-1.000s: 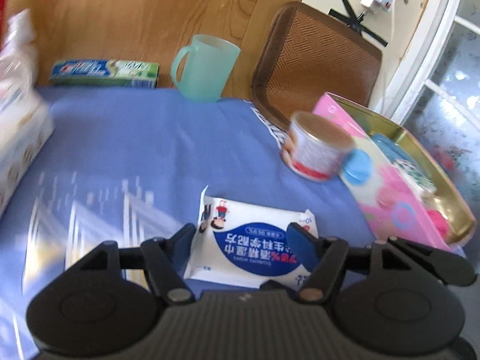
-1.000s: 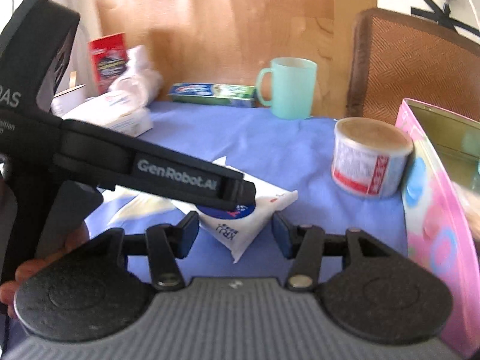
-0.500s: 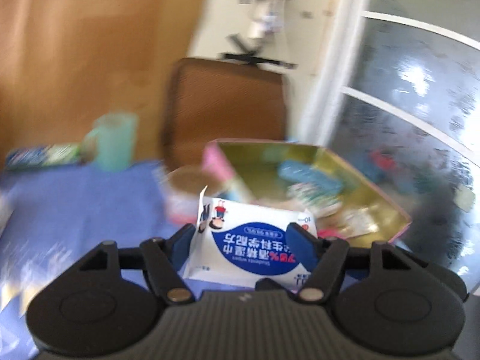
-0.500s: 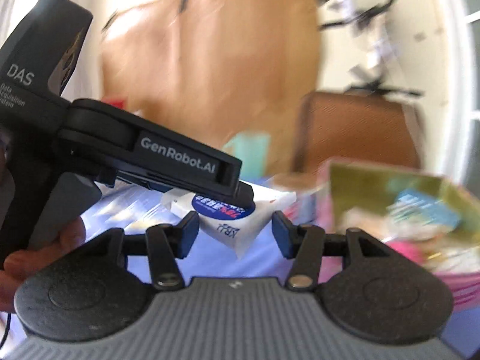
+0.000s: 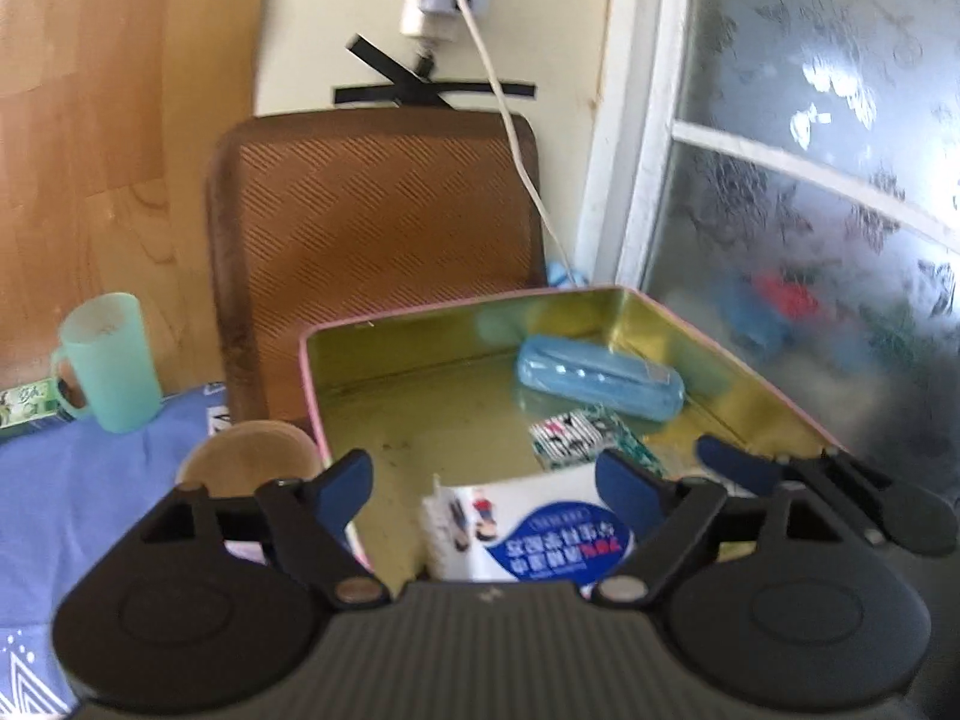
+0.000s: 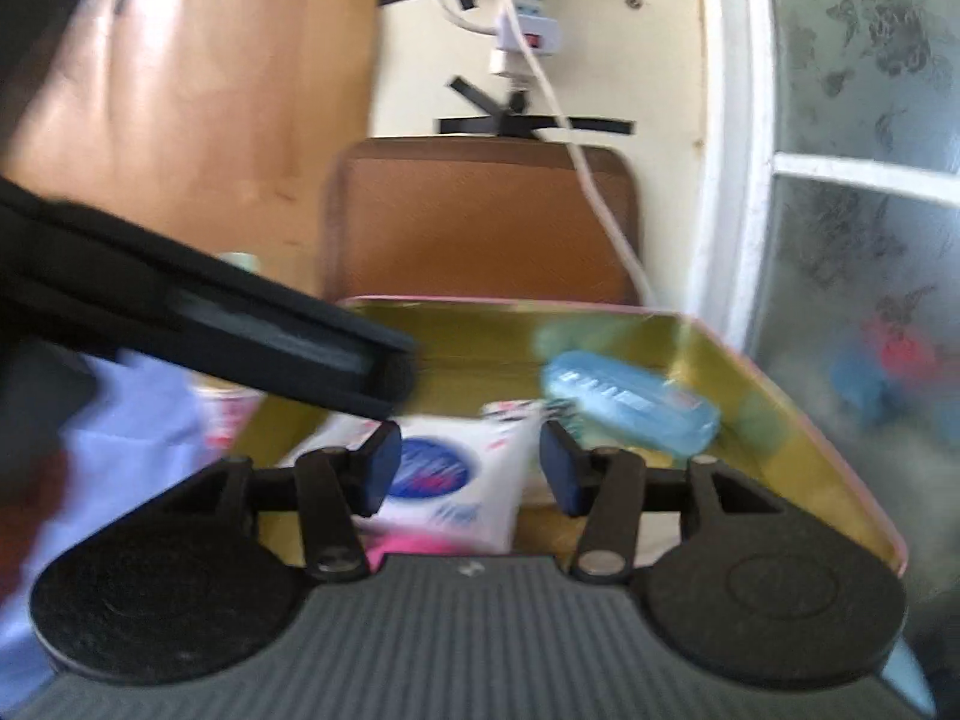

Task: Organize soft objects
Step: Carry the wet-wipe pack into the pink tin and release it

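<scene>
A blue patterned cloth [image 5: 72,492] covers the surface, with a brown woven chair back [image 5: 378,228] and a frosted glass window [image 5: 828,192] behind. On it stands an open gold-lined tin box with a pink rim [image 5: 420,396], holding a light blue plastic pouch [image 5: 600,387] and a small black-and-white patterned packet [image 5: 570,438]. The left tool [image 5: 483,486] is above the box, its jaws opening, pads clear of the white wipes packet with a blue oval label [image 5: 528,531] between them. The right tool [image 6: 468,465] is closing, the same packet [image 6: 456,480] blurred between its pads; contact cannot be told. A mint green plastic mug [image 5: 111,360] stands left of the box
</scene>
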Demonstrator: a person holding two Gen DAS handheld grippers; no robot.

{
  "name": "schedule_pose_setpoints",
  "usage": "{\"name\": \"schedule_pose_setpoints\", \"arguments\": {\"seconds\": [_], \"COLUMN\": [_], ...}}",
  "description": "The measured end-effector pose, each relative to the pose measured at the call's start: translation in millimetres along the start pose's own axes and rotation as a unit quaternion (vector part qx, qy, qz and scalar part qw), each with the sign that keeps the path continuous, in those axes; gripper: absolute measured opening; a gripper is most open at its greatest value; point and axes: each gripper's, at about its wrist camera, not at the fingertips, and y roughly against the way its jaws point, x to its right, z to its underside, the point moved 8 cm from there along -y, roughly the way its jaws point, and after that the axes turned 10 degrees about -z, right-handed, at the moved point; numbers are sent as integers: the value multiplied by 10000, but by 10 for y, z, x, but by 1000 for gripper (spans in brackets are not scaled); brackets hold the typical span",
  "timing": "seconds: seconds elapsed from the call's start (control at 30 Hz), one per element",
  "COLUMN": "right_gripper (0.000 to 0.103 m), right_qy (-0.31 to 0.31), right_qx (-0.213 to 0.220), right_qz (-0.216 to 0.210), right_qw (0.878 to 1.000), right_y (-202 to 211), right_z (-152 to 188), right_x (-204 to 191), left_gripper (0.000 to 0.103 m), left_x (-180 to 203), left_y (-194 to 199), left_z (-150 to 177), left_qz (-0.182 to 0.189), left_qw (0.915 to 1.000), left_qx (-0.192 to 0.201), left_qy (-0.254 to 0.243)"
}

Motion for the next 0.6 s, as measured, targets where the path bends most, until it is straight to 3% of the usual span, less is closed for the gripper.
{"name": "schedule_pose_setpoints", "arguments": {"seconds": [0.07,0.1,0.23,0.3,0.37,0.5,0.6], "right_gripper": [52,52,52,52,44,34,34], "right_qy": [259,158,-386,-726,-818,-1010,-813], "right_qx": [21,29,-22,-310,-668,-1299,-1531], "right_qz": [530,465,-402,-1166,-1511,-1686,-1399], "right_qw": [9983,9988,9984,9900,9829,9719,9749], "right_y": [-20,-11,151,232,212,63,-105], "right_z": [48,52,60,90,118,145,134], "right_x": [79,103,88,38,28,54,39], "left_gripper": [88,90,91,91,92,93,93], "left_x": [-111,-180,-426,-492,-535,-615,-658], "left_y": [121,197,484,584,681,752,752], "left_z": [20,33,229,340,491,738,834], "left_qz": [-46,-39,-177,-325,-394,-485,-498], "left_qw": [9999,9999,9997,9993,9989,9987,9984], "left_qx": [63,108,163,155,112,-111,-255], "left_qy": [73,115,44,-123,-236,-140,25]}}
